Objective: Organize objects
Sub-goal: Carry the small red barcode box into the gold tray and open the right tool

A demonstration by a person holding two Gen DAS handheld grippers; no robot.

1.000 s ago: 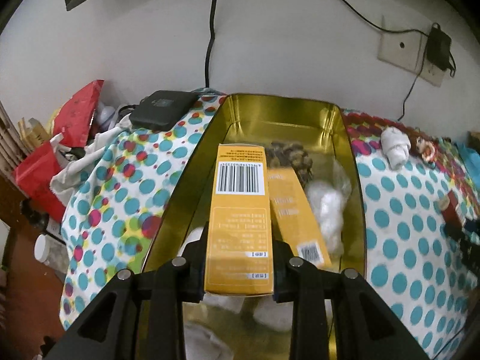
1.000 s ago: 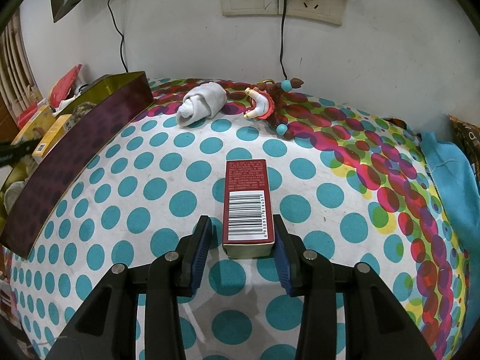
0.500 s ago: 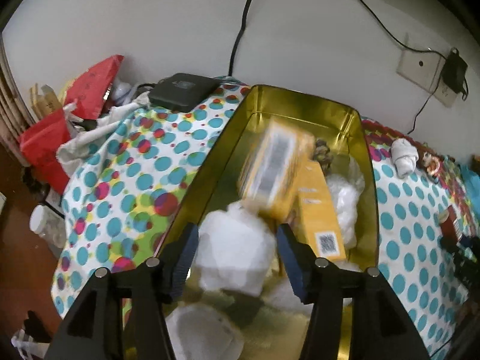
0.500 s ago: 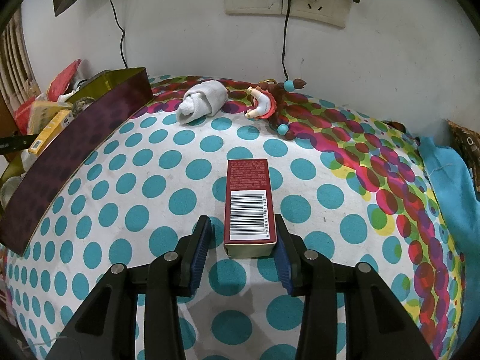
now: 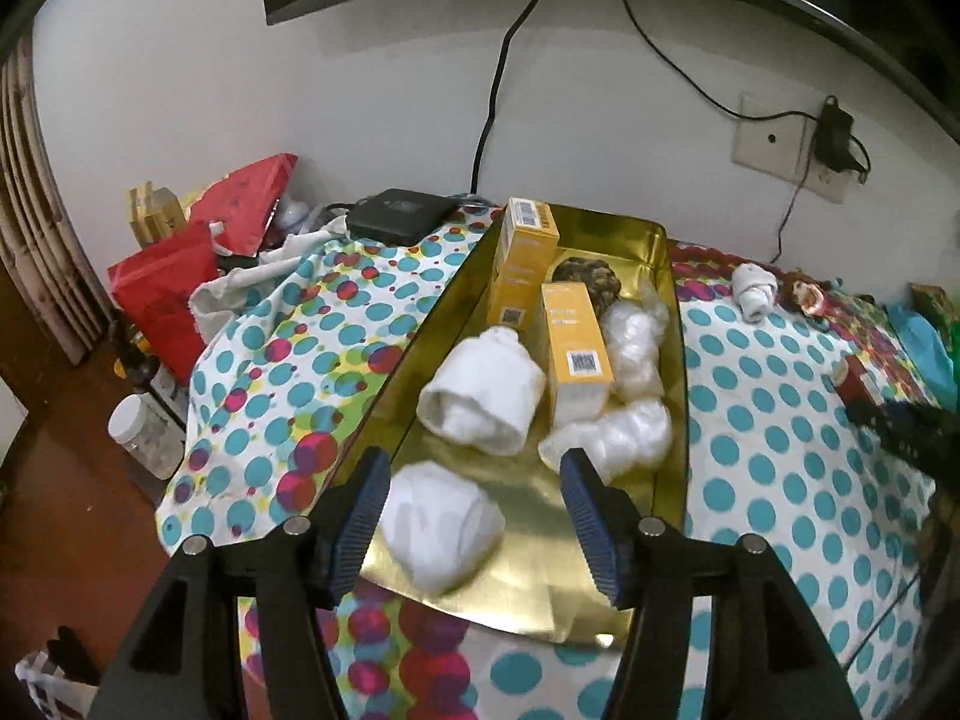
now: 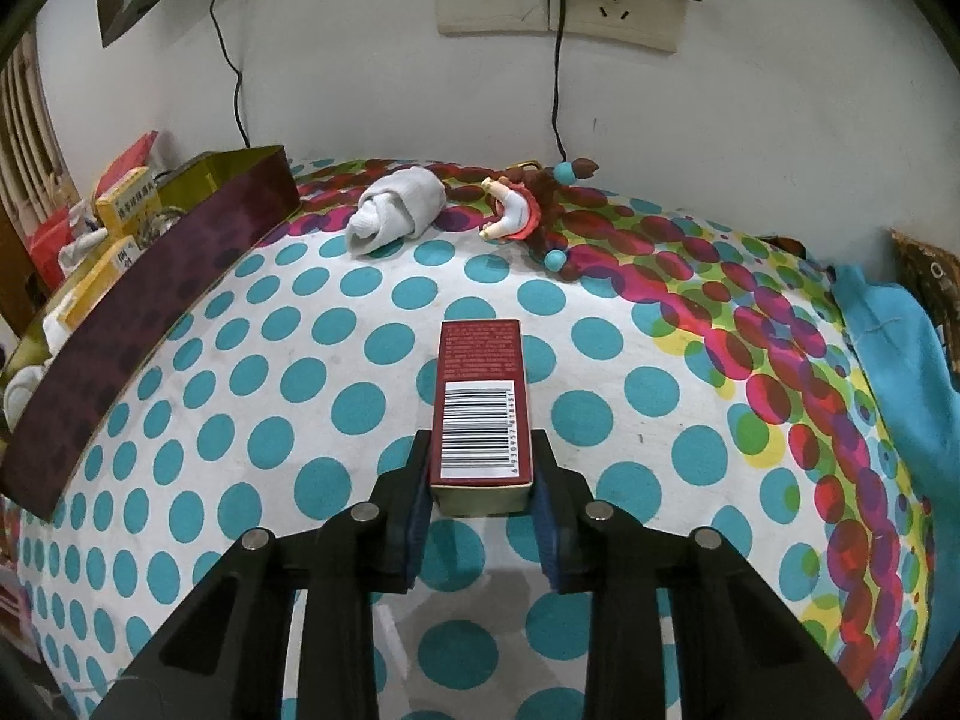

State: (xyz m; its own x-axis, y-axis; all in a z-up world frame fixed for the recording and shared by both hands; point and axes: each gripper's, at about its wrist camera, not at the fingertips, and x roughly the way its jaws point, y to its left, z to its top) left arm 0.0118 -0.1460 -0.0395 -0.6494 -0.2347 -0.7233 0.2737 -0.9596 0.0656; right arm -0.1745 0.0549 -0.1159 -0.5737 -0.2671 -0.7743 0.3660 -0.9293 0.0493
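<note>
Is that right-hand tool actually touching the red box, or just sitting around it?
Touching. In the right wrist view both blue pads of the right tool press flat against the sides of the red box, with no gap showing.

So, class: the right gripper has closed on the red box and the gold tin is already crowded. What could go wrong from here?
1. The right gripper holds the red box only at its near end, so it may tilt or slip when lifted.
2. The gold tin is crowded with yellow boxes and white rolls; the red box may not lie flat.
3. The open left gripper hangs over the tin; the grippers could collide.
</note>
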